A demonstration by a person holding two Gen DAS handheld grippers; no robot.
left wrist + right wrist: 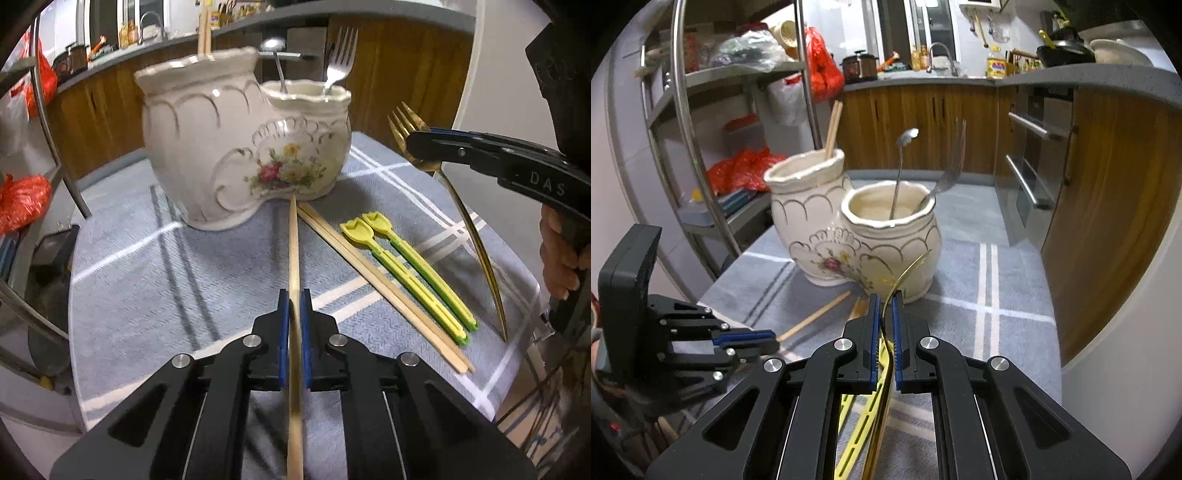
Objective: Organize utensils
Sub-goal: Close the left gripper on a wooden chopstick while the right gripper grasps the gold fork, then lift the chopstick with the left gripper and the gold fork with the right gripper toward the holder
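on the grey checked tablecloth [147,258] before the cream floral ceramic two-pot holder [236,147], the left gripper [294,306] is clamped on a wooden chopstick [294,251]; the right gripper [885,314] pinches a gold metal fork [905,273].

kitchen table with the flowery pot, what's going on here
A person is sorting utensils into a two-part ceramic holder with a handheld gripper in each hand. The left gripper is shut on a wooden chopstick; the right gripper is shut on a gold fork, lifted off the cloth. A chopstick pair and two yellow-green plastic picks lie on the tablecloth. The holder already has chopsticks, a spoon and a silver fork.
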